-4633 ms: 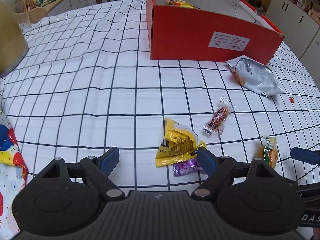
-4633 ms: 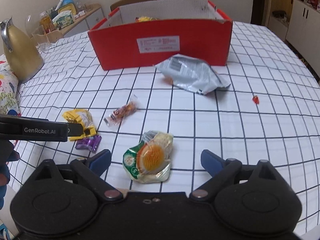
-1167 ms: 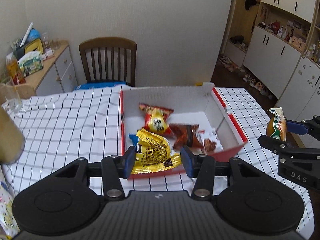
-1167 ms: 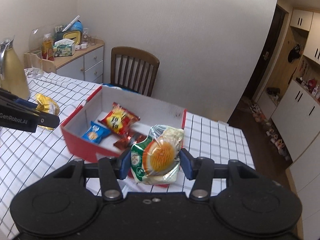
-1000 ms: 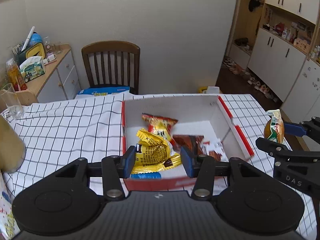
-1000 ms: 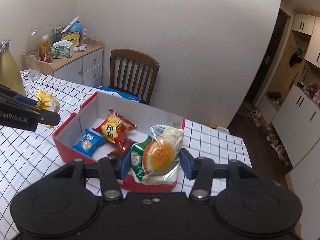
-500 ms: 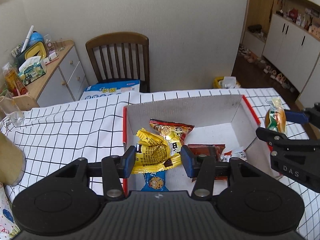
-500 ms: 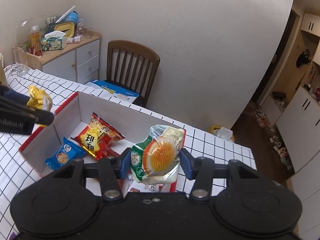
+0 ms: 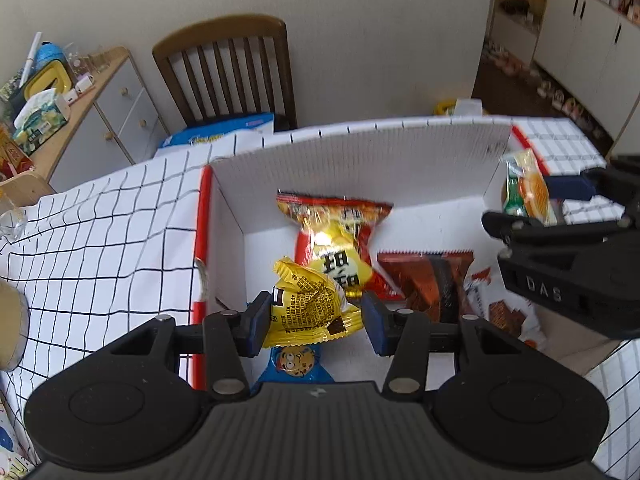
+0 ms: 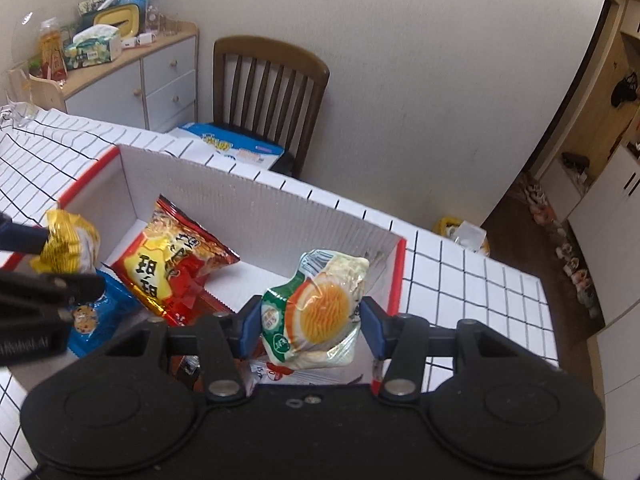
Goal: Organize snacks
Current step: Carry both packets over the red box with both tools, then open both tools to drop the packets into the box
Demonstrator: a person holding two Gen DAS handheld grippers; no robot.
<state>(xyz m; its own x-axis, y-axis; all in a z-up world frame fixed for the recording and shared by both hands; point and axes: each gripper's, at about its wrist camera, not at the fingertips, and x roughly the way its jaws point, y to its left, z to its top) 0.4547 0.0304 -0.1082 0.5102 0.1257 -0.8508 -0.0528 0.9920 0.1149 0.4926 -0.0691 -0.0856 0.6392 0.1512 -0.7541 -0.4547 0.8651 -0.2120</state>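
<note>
My left gripper (image 9: 316,318) is shut on a crumpled yellow snack packet (image 9: 310,306), held above the left part of the red box (image 9: 202,220) with its white inside. My right gripper (image 10: 310,326) is shut on a clear packet with a green label and an orange round snack (image 10: 316,310), held over the box's right end (image 10: 394,276). Each gripper shows in the other's view: the right gripper (image 9: 532,204) and the left gripper (image 10: 44,256). In the box lie a red and yellow bag (image 9: 336,240), a brown packet (image 9: 428,284) and a blue cookie packet (image 9: 298,362).
The box stands on a table with a white, black-gridded cloth (image 9: 100,232). Behind the table is a wooden chair (image 10: 268,88) with a blue and white pack (image 10: 232,146) on its seat. A cluttered sideboard (image 10: 120,64) stands at the left, white cupboards (image 9: 588,40) at the right.
Both grippers have moved forward and down over the box with their packets still held. The box's inside now fills the lower middle of both views.
</note>
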